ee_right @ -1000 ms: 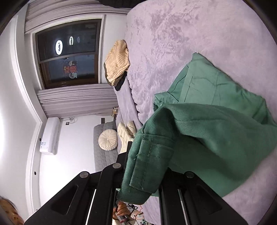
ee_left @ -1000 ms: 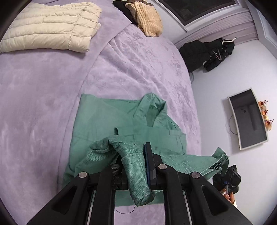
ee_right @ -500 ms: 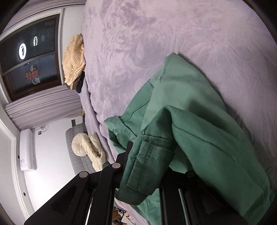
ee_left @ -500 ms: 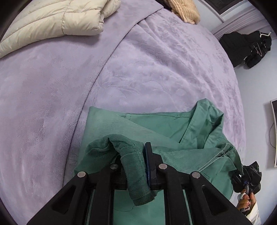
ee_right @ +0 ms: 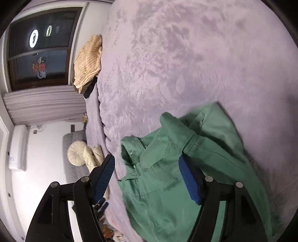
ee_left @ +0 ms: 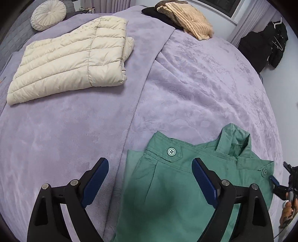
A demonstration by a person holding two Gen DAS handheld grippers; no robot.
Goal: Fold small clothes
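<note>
A green garment (ee_left: 186,178) with a buttoned waistband lies folded over on the lilac bed cover (ee_left: 186,83), near its front edge. It also shows in the right wrist view (ee_right: 182,167). My left gripper (ee_left: 150,167) is open and empty, its fingers standing apart just above the garment's near-left part. My right gripper (ee_right: 146,163) is open and empty above the garment's other end; it also shows at the right edge of the left wrist view (ee_left: 285,184).
A folded cream puffer jacket (ee_left: 72,57) lies at the far left of the bed. A tan ribbed garment (ee_left: 188,18) on a black one sits at the far edge. A round cream cushion (ee_left: 47,14) is at the back left. Dark clothes (ee_left: 264,42) hang at the right.
Both grippers have opened and let go of the green cloth, which now lies folded on the bed. Both cameras have pulled back from it.
</note>
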